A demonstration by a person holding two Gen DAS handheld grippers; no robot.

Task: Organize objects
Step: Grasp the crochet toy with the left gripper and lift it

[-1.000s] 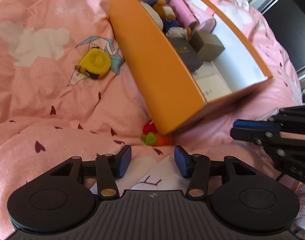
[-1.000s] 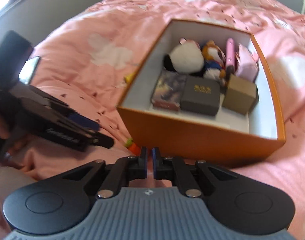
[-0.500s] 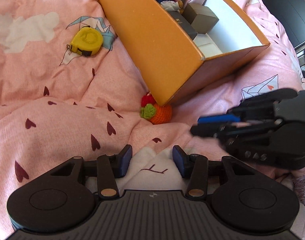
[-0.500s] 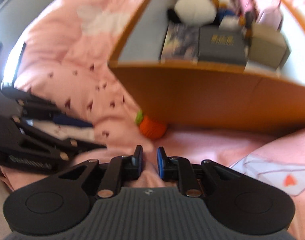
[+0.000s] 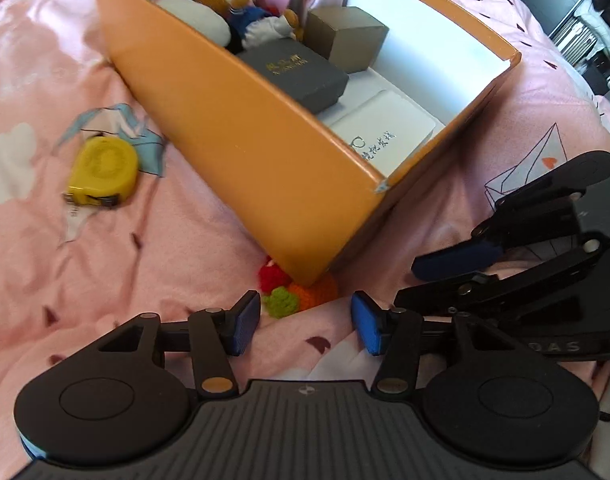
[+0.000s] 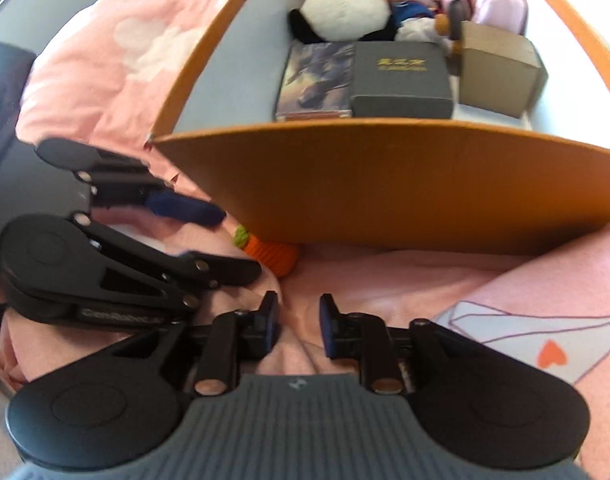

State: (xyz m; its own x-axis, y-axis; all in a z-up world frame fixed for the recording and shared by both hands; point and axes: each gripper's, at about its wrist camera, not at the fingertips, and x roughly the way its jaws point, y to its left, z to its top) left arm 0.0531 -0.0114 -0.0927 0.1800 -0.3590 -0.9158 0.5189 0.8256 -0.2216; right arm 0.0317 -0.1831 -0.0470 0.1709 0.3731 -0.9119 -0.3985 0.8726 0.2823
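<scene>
Two grippers converge on crocheted carrot (image 5: pixel 305 294) wedged at orange box (image 5: pixel 241 152) corner. Left gripper (image 5: pixel 306 328) apart, empty; right gripper (image 6: pixel 297 330) just opening, empty. Next: straddle carrot, close, lift into box.

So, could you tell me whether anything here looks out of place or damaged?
Two things still lie outside the orange box on the bedspread: a crocheted toy wedged against the box's near corner, and a yellow tape measure off to the side. That corner's top edge looks slightly chipped.

Bedroom, pink printed bedspread (image 5: pixel 105 280), plush toys (image 6: pixel 345 12)
</scene>
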